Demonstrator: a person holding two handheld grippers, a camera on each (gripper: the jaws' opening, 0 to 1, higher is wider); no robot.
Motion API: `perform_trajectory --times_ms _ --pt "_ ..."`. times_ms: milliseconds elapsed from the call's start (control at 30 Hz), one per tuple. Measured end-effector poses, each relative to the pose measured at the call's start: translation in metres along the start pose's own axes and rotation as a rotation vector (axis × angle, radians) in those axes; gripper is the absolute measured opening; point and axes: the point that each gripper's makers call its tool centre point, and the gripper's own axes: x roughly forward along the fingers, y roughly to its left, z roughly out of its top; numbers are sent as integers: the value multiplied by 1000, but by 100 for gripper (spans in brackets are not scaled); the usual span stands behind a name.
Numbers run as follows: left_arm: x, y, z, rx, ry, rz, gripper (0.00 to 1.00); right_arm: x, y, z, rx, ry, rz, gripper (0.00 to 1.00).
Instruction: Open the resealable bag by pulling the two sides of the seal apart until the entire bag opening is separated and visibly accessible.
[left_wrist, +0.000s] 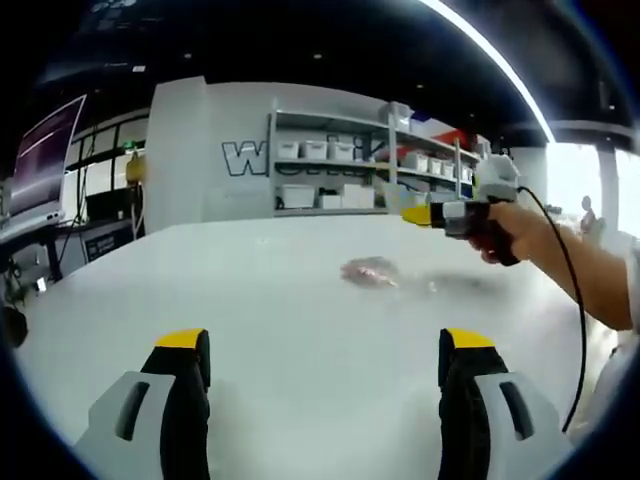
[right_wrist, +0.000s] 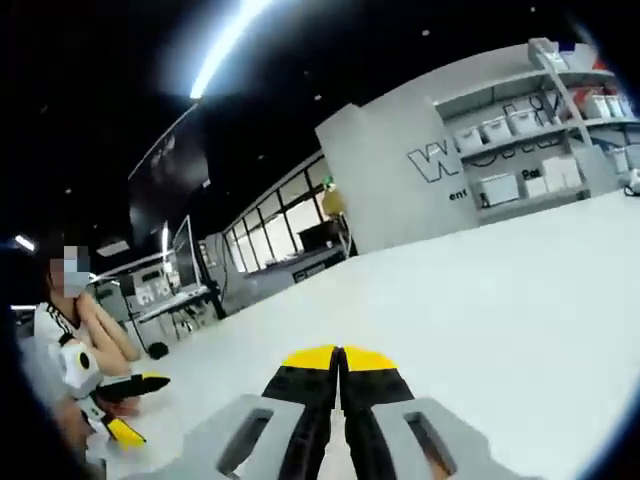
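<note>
Left gripper view gives me my own left gripper (left_wrist: 325, 350) low over the near edge of the white bench (left_wrist: 280, 300), its jaws set wide with nothing between them. The bag (left_wrist: 370, 271) lies flat toward the middle of the bench, well apart from those jaws, and it looks clear and thin with something pinkish inside; I cannot make out the seal or which way it faces. My right gripper (left_wrist: 412, 213) hangs in the air above and beyond the bag, held in a hand (left_wrist: 505, 232) with a cable trailing from it. In the right gripper view that gripper's jaws are pressed together on nothing and point across the bench toward another person at its far side, who holds a pair of grippers too. The main risk I see is the bag itself: so flat and slippery on a smooth top, a jaw coming in from the side may simply push it along rather than catch one lip. Pinching both layers at once would keep the seal closed, and a one-sided pull could tear the film or spill the contents.
</note>
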Motion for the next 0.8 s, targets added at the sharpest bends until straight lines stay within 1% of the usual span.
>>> perform_trajectory --times_ms 33,100,133,233,433,767,800 --pt "0 0 0 -1 1 0 94 -2 1 -5 1 10 4 0" --pt "0 0 0 -2 0 -1 94 -7 4 -19 1 54 19 0" --pt "0 0 0 -2 0 -1 94 -8 4 -24 3 67 24 0" --pt "0 -1 0 1 1 -2 94 -12 6 -34 11 93 31 0" --pt "1 -1 0 0 2 -4 94 -15 12 -36 16 101 44 0" --pt "1 -1 1 -2 0 -6 94 -16 20 -44 -39 129 45 0" --pt "1 -1 1 -2 0 -6 94 -15 21 -45 -42 132 45 2"
